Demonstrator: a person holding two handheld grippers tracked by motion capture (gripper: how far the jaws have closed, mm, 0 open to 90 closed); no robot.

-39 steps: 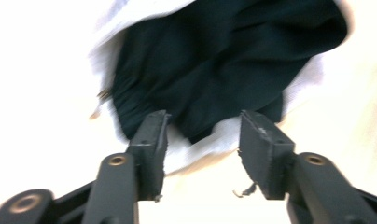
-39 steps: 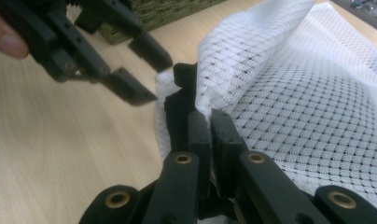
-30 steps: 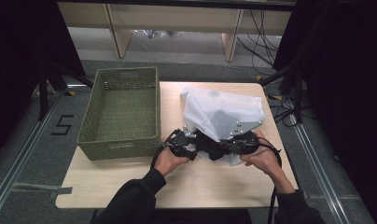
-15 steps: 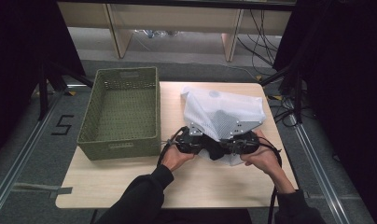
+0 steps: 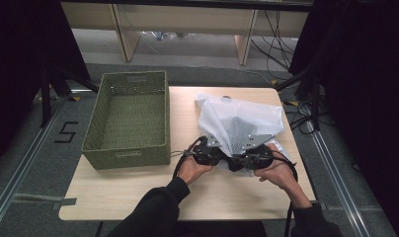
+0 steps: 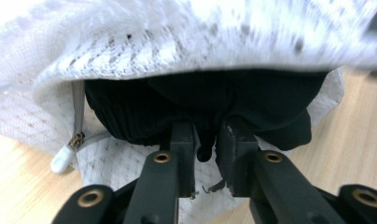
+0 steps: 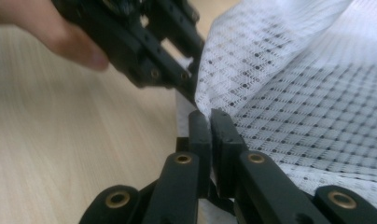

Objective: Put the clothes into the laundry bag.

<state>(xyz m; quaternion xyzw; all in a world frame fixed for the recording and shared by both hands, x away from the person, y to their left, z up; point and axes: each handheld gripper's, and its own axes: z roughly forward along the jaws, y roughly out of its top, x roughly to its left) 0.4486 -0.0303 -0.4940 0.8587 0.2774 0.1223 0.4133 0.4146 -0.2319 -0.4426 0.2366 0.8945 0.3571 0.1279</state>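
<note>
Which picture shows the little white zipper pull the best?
The left gripper view: the zipper pull hangs close up at the mesh bag's open edge, beside the black cloth. The high view shows the bag too small for it; the right gripper view shows just mesh.

Right hand-held gripper: jaws clamped on the edge of the white mesh bag. Left hand-held gripper enters from upper left, touching the same edge, a hand behind it. Wooden worktop beneath.
</note>
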